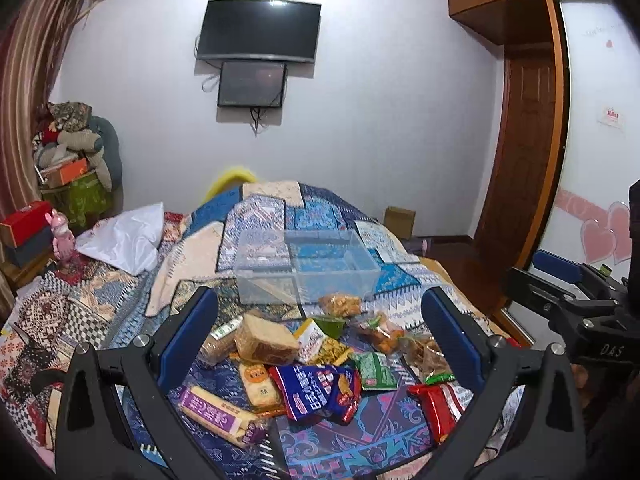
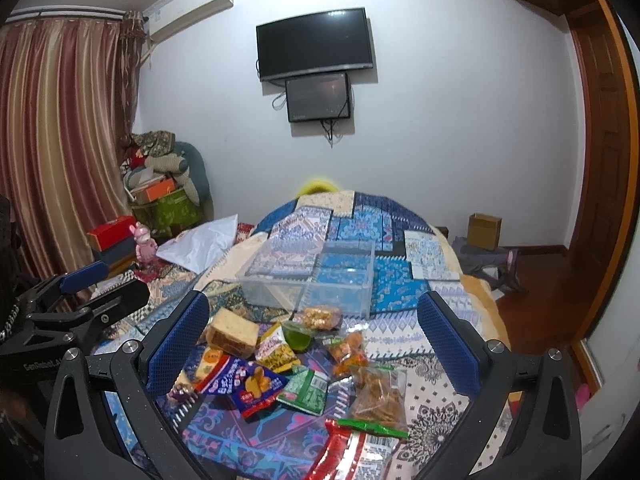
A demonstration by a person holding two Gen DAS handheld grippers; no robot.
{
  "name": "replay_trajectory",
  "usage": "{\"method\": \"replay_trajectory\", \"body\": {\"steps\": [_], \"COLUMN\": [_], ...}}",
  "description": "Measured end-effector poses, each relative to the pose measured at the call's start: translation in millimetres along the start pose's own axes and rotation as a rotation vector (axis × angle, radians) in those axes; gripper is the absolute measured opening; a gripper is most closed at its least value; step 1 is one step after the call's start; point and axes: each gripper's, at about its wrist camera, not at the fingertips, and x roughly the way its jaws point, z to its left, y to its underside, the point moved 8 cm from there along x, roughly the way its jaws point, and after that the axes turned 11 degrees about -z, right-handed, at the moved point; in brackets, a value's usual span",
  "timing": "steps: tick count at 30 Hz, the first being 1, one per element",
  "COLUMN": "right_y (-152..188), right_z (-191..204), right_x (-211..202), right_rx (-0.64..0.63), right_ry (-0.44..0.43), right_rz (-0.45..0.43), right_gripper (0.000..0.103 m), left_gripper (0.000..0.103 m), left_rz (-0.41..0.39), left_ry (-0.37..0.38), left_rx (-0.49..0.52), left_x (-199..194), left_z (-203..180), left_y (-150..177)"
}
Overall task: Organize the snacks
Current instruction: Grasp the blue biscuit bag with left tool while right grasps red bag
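On the patterned bedspread (image 1: 192, 256) lies a loose heap of snack packets: a blue chip bag (image 1: 320, 392) in the middle, a wrapped brown cake (image 1: 264, 338) just behind it, a purple-and-cream bar (image 1: 218, 414) to its left, a green packet (image 1: 374, 372) and a red packet (image 1: 438, 400) to its right. Just beyond the heap stands a clear plastic box (image 1: 308, 264), upright and holding none of them. Both tools hang above the pile with jaws spread wide and nothing between them, the left gripper (image 1: 320, 332) beside the right gripper (image 2: 312, 336); a dark wall television (image 1: 260, 30) hangs on the far wall.
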Motion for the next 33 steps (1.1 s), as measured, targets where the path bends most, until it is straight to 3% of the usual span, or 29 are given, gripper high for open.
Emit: {"method": "replay_trajectory", "body": {"steps": [5,17,24,33], "right_y": [15.6,89.8,122.5,157.3], "right_z": [-12.6,-50.6,-50.7,-53.3], "right_x": [2.8,5.7,7.7,13.8], "right_rx": [0.001,0.041,0.047,0.093], "right_ry": [0.010,0.051,0.041,0.029], "right_rz": [0.055,0.303,0.399,0.493], "right_gripper": [0.103,0.099,0.099,0.099], "left_gripper": [0.085,0.085,0.085,0.085], "left_rz": [0.075,0.285,0.362,0.417], "left_ry": [-0.017,-0.005,0.002,-0.044], "left_rx": [-0.002,-0.019,0.011,0.009], "left_x": [11.2,41.7,67.4,93.4], "left_z": [5.1,4.0,-10.0,-1.4], "left_y": [23.8,99.7,133.4,153.8]}}
